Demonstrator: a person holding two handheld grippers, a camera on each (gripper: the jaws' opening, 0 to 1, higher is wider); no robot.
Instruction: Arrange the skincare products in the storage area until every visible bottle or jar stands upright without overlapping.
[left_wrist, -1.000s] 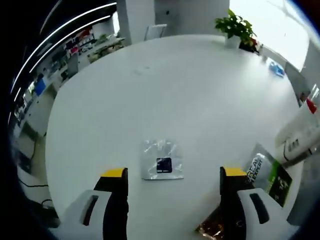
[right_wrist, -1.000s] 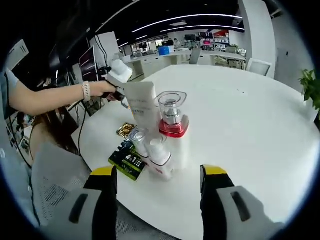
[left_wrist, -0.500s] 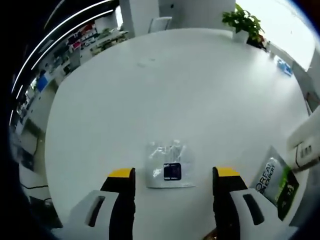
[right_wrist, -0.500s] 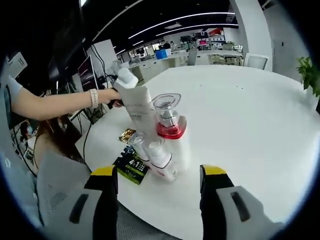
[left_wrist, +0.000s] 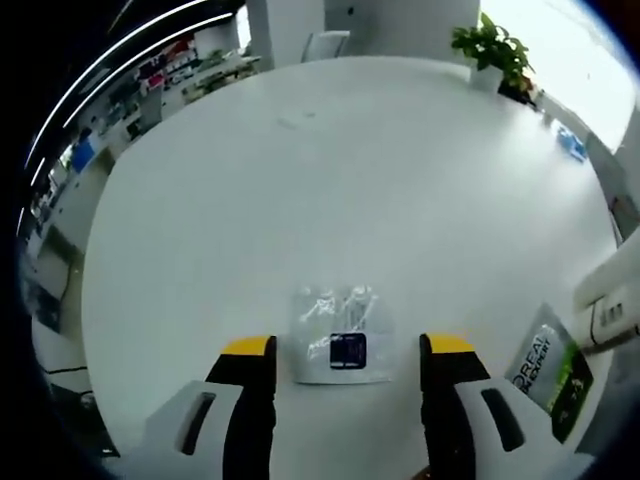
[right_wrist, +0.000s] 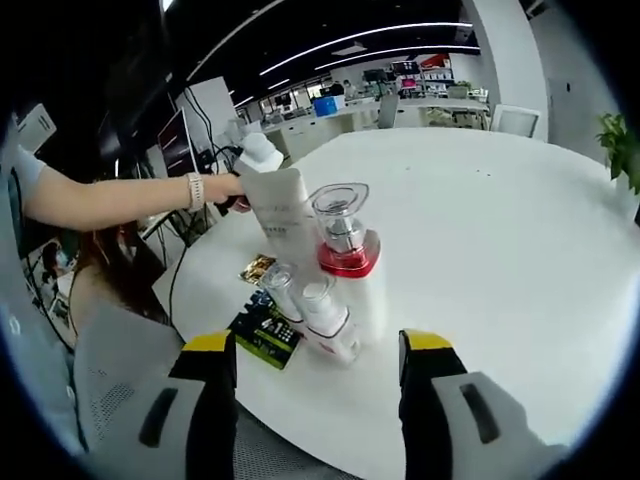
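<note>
A clear plastic sachet with a dark label lies flat on the white table. My left gripper is open, its yellow tips on either side of the sachet. My right gripper is open and holds nothing, a short way in front of a cluster of products. In that cluster a white tube and a red-based bottle with a clear cap stand upright. Two small bottles lean or lie against them.
A black and green packet and a gold sachet lie flat by the cluster near the table edge. The packet and the tube show at the right of the left gripper view. A person's arm reaches in from the left. A potted plant stands far off.
The left gripper view has moved in over the sachet, which now lies between the tips, and the jaws stand slightly closer together. The cluster and the right gripper have barely shifted.
</note>
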